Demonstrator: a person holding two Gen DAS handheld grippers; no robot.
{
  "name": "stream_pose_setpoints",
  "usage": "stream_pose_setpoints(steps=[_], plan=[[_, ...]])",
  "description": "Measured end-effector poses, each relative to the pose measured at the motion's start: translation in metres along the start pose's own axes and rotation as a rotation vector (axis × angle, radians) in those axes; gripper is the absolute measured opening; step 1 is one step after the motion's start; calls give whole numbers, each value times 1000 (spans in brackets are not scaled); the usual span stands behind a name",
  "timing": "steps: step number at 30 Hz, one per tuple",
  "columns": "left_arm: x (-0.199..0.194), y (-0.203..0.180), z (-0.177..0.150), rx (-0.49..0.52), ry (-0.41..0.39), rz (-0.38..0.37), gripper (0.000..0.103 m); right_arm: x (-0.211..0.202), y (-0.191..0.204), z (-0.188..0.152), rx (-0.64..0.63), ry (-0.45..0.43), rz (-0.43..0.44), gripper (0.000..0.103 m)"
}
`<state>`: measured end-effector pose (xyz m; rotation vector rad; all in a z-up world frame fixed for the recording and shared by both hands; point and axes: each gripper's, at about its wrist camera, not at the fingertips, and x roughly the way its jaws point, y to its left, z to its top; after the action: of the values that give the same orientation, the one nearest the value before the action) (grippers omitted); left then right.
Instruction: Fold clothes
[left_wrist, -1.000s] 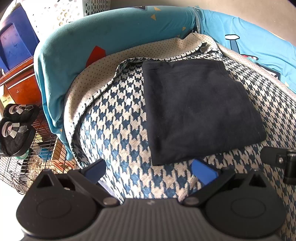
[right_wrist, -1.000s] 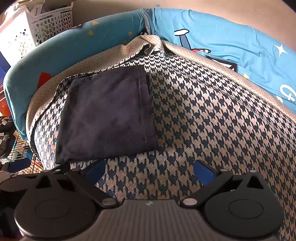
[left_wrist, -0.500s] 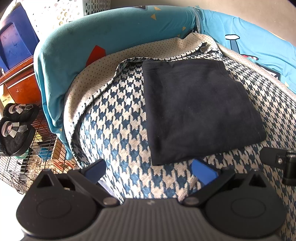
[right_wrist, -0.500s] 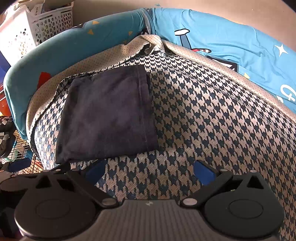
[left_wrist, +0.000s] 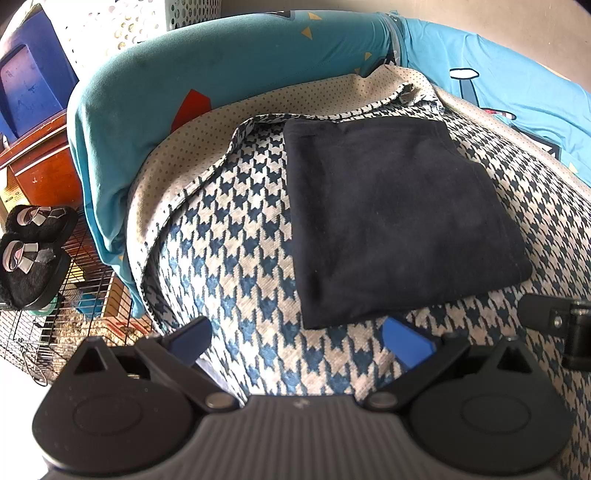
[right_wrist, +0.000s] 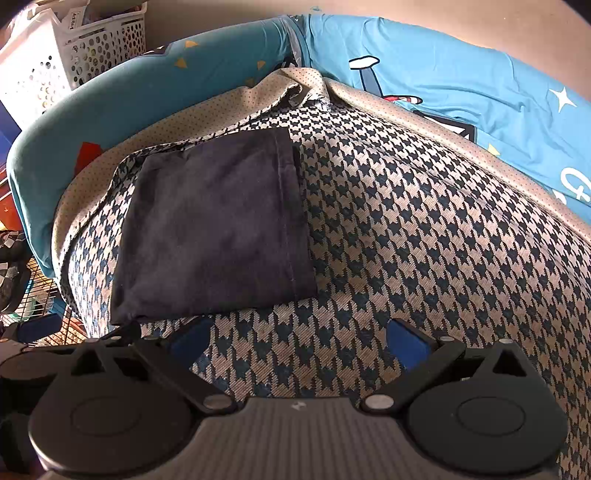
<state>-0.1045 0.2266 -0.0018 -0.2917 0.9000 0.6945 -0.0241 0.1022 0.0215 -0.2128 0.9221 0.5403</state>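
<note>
Spread over most of both views is a blanket (left_wrist: 236, 240) (right_wrist: 424, 221) in a blue and cream houndstooth weave, its far edge turned back to show a beige dotted underside. Behind it runs a bright blue sheet (left_wrist: 258, 62) (right_wrist: 461, 81) printed with small triangles, stars and cartoon shapes, draped over a rounded edge. On the blanket lies a dark navy cloth (left_wrist: 391, 221) (right_wrist: 218, 229), folded into a flat, neat rectangle with a stitched hem along its right side in the right wrist view; it sits toward the blanket's far left corner, close to the turned-back edge. At the far left, past the bed, stand a white perforated basket (right_wrist: 70, 55) (left_wrist: 122, 26), a reddish wooden cabinet (left_wrist: 40, 158), a wire cage (left_wrist: 55, 306) low down, and a pair of black fuzzy slippers (left_wrist: 33, 254) resting on top of the cage. The left tongs (left_wrist: 297, 338) hover just short of the cloth's near edge with their blue-padded tips spread wide apart and nothing between them. The right tongs (right_wrist: 295, 341) hang over bare blanket just beside the cloth's near right corner, likewise spread wide and holding nothing. Part of the right tongs' black frame shows at the right edge of the left wrist view.
</note>
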Motion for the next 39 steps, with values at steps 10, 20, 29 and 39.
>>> stream_pose_setpoints(steps=[10,20,29,39], plan=[[0,0,0,-5,2,1,103,1,-1,-1,-2,4,1,103],[1,1,0,-14,5,1,103,1,-1,-1,0,5,-1,103],[1,0,0,-19,8,1,103,1,-1,0,6,7,-1,103],[5,1,0,-25,45,-17,103,1,-2,0,11,9,1,103]])
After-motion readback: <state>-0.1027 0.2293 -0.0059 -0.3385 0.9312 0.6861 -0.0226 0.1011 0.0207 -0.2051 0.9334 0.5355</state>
